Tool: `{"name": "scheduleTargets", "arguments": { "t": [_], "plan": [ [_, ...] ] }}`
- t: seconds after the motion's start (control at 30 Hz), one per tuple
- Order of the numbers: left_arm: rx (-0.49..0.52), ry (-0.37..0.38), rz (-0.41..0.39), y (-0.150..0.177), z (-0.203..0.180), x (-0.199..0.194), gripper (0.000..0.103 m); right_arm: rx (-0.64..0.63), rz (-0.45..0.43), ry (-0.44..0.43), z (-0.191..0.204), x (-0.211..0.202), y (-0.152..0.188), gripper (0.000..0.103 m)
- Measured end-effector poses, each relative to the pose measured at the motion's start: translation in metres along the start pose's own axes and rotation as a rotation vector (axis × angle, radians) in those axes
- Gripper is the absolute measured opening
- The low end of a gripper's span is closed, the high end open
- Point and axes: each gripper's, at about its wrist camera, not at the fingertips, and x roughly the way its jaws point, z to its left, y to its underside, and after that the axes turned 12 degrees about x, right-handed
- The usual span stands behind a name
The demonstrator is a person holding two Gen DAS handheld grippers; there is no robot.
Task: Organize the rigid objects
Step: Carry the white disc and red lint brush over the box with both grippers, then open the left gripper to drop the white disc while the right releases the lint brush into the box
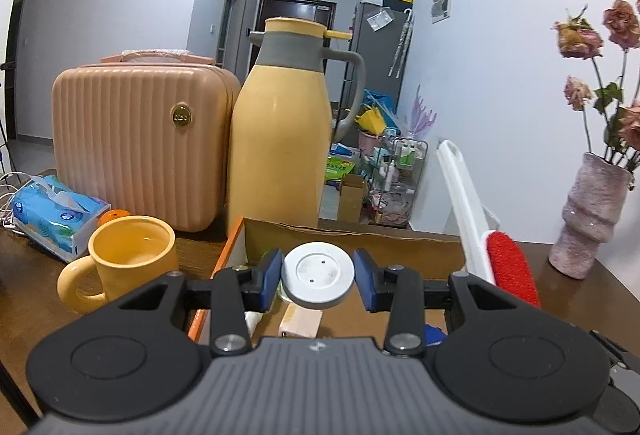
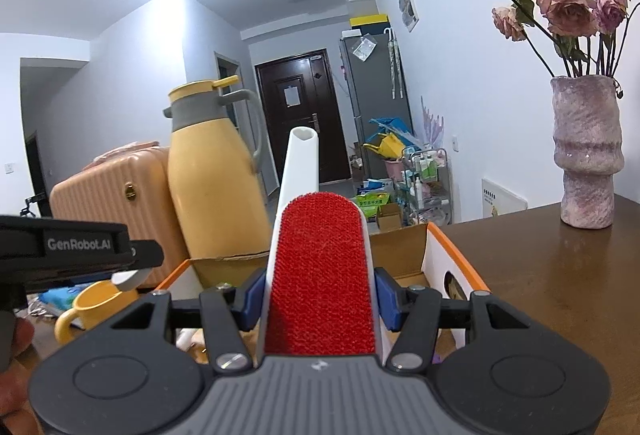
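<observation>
My left gripper (image 1: 319,277) is shut on a round white lid (image 1: 318,273), holding it over an open cardboard box (image 1: 360,239) with orange-edged sides. My right gripper (image 2: 320,293) is shut on a white lint brush with a red pad (image 2: 322,275); its handle points up and away. That brush (image 1: 506,261) also shows at the right in the left wrist view, above the box's right side. The left gripper's body (image 2: 80,245) enters the right wrist view from the left. Small items lie in the box, mostly hidden.
A yellow mug (image 1: 128,259), a tissue pack (image 1: 52,211), a peach mini suitcase (image 1: 140,143) and a tall yellow thermos jug (image 1: 280,139) stand left and behind the box. A pink vase with dried roses (image 2: 586,155) stands right on the brown table (image 2: 540,275).
</observation>
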Motion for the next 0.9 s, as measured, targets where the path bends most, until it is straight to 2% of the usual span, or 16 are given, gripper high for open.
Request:
{"name": "scheduleTargets", "arguments": {
  "t": [0.47, 0.73, 0.83, 0.9],
  "plan": [
    [-0.001, -0.039, 0.066, 0.000, 0.005, 0.055, 0.040, 0.015, 0.007, 0.073, -0.010, 0.052, -0.005, 0.055],
    [0.015, -0.044, 0.083, 0.003, 0.003, 0.069, 0.040, -0.028, 0.020, 0.093, -0.009, 0.066, -0.003, 0.055],
    [0.013, -0.025, 0.094, 0.003, 0.005, 0.071, 0.040, -0.040, 0.042, 0.095, -0.010, 0.069, -0.003, 0.055],
    [0.015, -0.031, 0.098, 0.004, 0.005, 0.071, 0.048, -0.043, 0.061, 0.104, -0.011, 0.071, -0.003, 0.055]
  ]
}}
